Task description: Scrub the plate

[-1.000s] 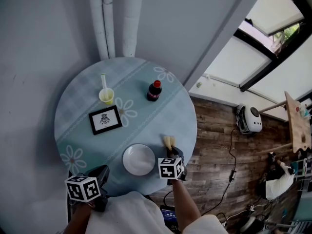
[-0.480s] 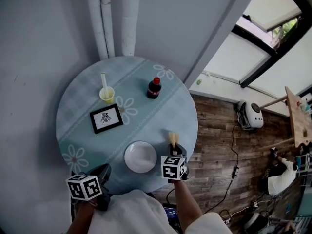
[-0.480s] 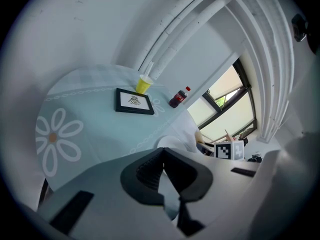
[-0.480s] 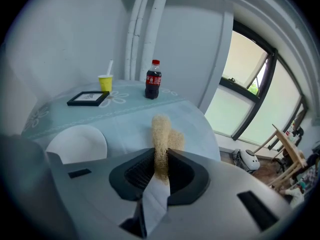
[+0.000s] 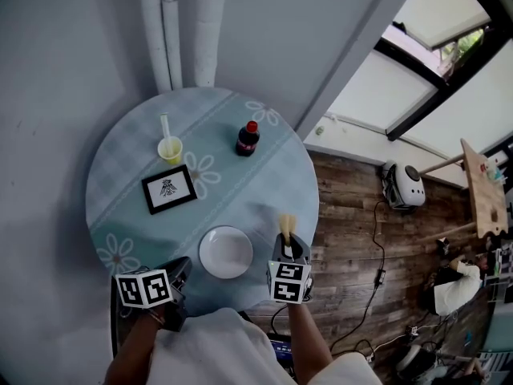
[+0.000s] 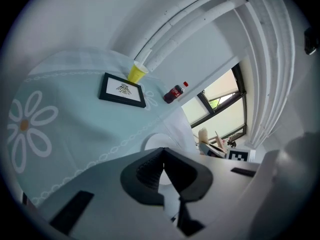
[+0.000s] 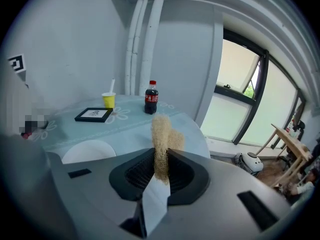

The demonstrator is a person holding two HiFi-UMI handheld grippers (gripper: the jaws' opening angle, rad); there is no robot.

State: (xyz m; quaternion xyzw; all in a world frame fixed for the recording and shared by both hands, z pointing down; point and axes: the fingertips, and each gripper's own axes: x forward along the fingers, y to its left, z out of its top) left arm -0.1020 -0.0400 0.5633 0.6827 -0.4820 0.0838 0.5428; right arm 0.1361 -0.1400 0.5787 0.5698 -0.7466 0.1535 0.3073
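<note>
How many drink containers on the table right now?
2. The yellow cup with a straw stands at the far side, just beyond the picture frame; the cola bottle stands to its right. Nothing seems to hide another.

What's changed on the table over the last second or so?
The right tool tightened its jaws a little on the fibrous scrubber, which it pinches upright to the right of the plate. The left tool seems to have edged slightly toward the plate, jaws together and empty. Nothing was let go. The plate, cola bottle, yellow cup and picture frame stayed put.
</note>
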